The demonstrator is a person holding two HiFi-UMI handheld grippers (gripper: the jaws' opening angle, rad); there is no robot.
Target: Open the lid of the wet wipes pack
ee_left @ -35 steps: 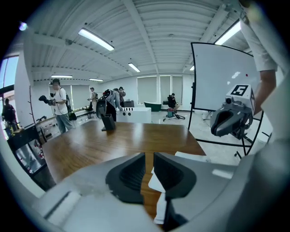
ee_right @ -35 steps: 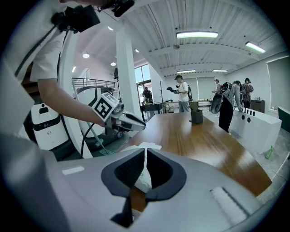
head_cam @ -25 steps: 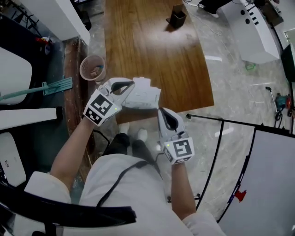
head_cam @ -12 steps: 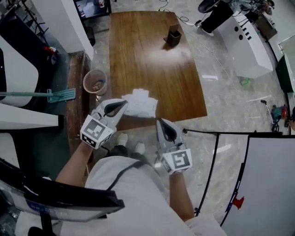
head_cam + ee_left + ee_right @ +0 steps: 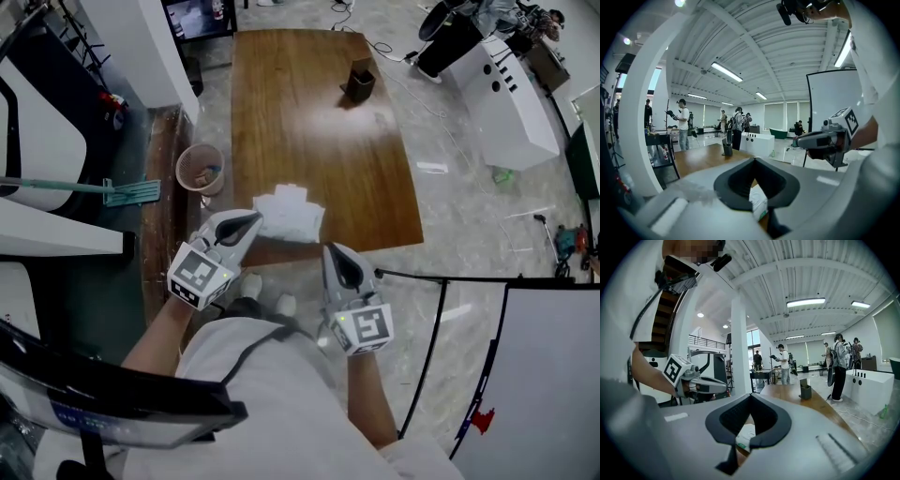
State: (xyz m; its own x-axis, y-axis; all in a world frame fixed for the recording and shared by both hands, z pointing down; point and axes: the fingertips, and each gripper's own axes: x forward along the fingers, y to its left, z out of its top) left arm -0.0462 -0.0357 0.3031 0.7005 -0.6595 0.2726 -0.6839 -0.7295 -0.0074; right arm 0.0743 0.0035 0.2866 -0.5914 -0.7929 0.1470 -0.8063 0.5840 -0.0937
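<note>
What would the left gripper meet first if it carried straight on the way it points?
Probably the wet wipes pack just ahead of the left gripper, though it might pass above it onto the wooden table.

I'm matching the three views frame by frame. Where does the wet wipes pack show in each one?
Head view: the wet wipes pack lies at the near edge of the wooden table, centre.
Left gripper view: low centre, a sliver past the jaws.
Right gripper view: low centre-left, likewise a sliver.
Shared landmark: the dark holder at the table's far end.
</note>
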